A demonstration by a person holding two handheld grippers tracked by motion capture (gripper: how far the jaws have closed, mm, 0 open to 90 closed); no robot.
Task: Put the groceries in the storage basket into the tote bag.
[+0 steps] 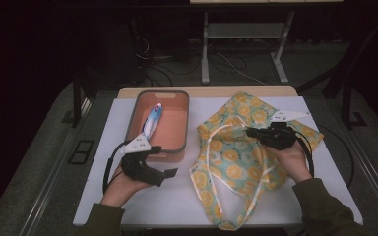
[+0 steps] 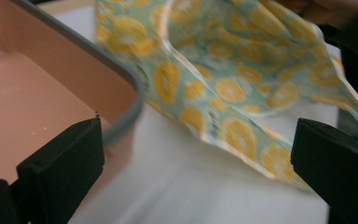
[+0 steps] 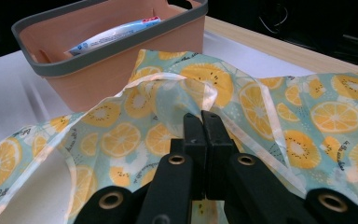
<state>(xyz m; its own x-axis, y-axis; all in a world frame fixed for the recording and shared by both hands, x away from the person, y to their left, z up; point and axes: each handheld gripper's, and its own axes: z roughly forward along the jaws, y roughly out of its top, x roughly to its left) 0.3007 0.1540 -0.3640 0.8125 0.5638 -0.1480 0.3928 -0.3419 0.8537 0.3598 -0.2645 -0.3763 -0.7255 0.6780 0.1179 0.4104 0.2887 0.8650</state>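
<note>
On the left, the left gripper is hovering just in front of the salmon-pink storage bin with its jaws standing wide apart and nothing between them; in the left gripper view the bin's grey rim is sitting beside one jaw and the fabric lies beyond. A toothpaste tube is lying inside the bin. Right of the bin, the orange-slice print cloth bag is sprawling across the white bench, its pale handle strap looping over the body and trailing toward the near edge. On the right, the right gripper is pinching the bag: its jaws are closed tight on a raised fold of the fabric near the strap. The bag looks light, thin and limp, so it is probably going to sag and fold wherever it is unsupported, and its smooth weave may be slipping in a shallow pinch. A hemmed edge or the strap likely offers the left gripper the firmest hold.
</note>
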